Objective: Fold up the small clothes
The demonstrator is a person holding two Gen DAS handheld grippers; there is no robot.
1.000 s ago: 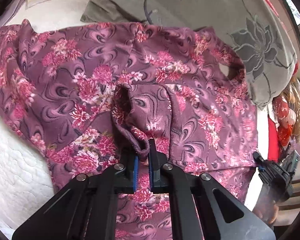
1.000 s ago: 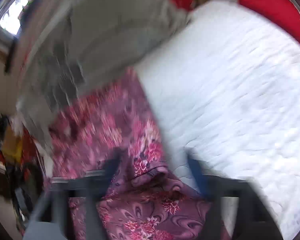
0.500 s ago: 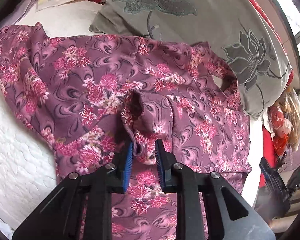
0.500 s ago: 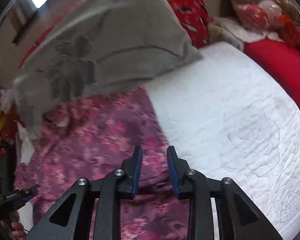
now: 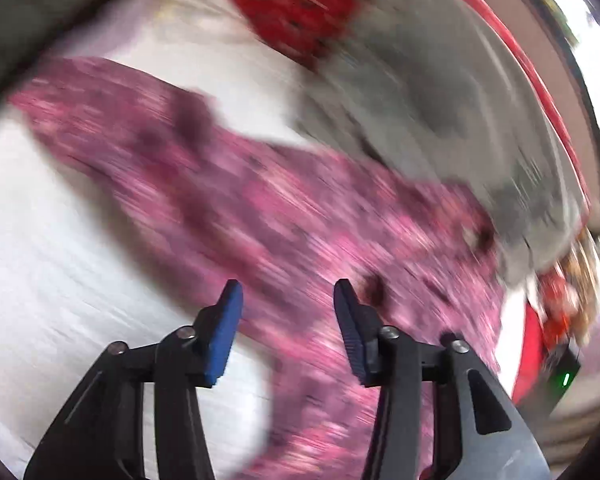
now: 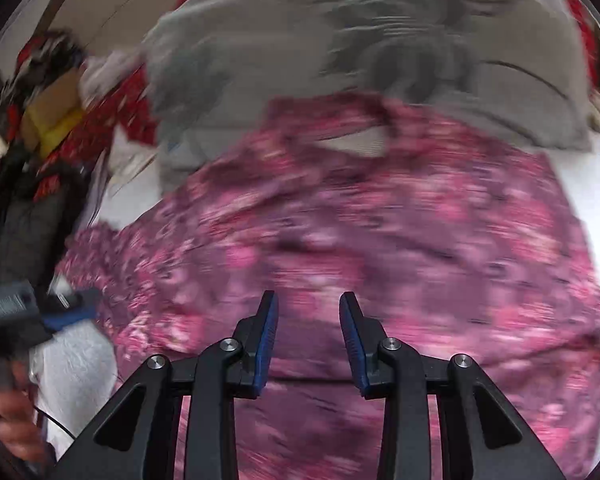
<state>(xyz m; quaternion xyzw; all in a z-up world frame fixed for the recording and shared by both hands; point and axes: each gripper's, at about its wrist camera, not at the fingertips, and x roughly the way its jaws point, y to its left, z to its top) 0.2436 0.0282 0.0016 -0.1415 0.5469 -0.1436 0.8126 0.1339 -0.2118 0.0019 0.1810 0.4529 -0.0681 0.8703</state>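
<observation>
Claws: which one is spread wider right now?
The left claw: its blue pads stand clearly farther apart and are opening. The right claw shows a narrower gap.

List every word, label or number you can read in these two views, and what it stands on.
None can be read.
The dark device at the left wrist view's right edge shows only a green light, no text.
Both views are motion-blurred; the floral garment and grey cushion carry patterns only.

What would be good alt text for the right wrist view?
The right gripper, jaws apart and holding nothing, hangs over a pink and purple floral garment spread on a white quilted bed. A grey flowered pillow lies behind; the image is motion-blurred.
</observation>
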